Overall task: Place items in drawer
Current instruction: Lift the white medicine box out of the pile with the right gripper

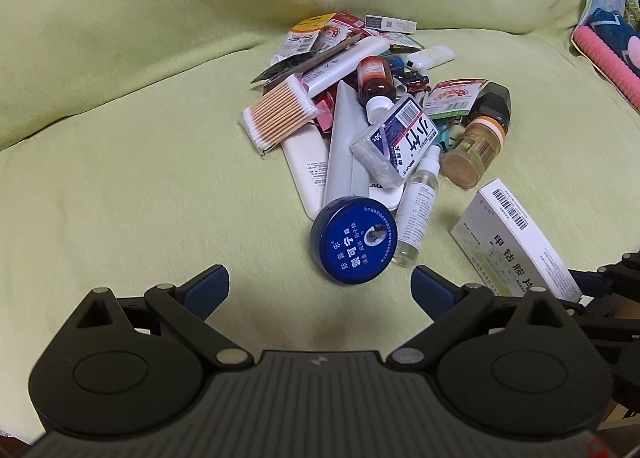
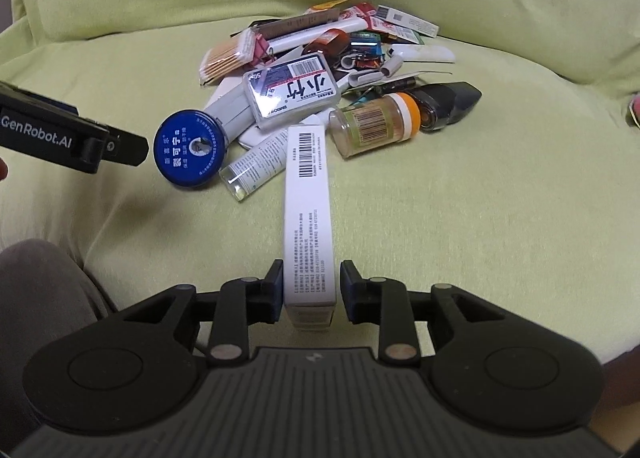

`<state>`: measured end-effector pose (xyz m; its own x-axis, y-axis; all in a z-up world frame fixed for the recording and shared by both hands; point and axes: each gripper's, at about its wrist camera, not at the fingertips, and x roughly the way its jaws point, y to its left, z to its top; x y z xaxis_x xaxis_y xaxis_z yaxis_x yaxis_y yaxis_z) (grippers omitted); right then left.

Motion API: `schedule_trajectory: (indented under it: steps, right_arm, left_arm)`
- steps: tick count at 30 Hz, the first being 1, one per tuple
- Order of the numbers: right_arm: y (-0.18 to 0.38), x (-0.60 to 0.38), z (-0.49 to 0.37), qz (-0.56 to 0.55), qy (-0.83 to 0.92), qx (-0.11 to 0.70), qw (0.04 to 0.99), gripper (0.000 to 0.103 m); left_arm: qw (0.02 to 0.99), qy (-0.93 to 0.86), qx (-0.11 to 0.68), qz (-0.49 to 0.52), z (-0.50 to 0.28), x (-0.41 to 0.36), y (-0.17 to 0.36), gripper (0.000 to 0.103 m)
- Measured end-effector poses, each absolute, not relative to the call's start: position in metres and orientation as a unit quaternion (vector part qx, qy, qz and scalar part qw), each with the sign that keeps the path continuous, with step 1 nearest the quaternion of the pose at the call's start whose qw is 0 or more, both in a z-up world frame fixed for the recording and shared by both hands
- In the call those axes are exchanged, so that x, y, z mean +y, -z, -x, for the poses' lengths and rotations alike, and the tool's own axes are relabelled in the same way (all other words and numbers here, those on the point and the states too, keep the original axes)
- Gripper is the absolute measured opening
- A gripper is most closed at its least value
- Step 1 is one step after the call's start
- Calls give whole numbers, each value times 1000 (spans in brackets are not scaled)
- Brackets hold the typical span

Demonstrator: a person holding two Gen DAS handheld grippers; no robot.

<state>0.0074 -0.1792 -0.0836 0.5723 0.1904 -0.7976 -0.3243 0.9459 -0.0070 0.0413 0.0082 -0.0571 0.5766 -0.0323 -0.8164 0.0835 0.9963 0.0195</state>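
A pile of small items lies on a green-covered cushion [image 1: 120, 177]. A round blue tin [image 1: 354, 240] sits at the pile's near edge, just beyond my left gripper [image 1: 322, 290], which is open with nothing between its fingers. My right gripper [image 2: 307, 292] is shut on the near end of a long white medicine box [image 2: 306, 213]; the left pad presses on it and a thin sliver shows at the right pad. The same box [image 1: 516, 238] appears at the right of the left wrist view. No drawer is in view.
The pile holds cotton swabs [image 1: 278, 113], a floss box [image 1: 396, 139], a brown bottle [image 1: 374, 81], an orange-capped jar [image 1: 474, 147] and a clear spray bottle [image 1: 418, 209]. The left gripper's body [image 2: 68, 137] enters the right wrist view. A pink roller [image 1: 608, 61] lies far right.
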Motion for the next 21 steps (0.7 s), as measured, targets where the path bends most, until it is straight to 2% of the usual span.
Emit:
schedule_trajectory:
  steps: [21]
  right_arm:
    - [95, -174, -13, 54, -133, 441, 886, 26]
  left_arm:
    - [881, 40, 470, -34, -44, -1, 63, 98]
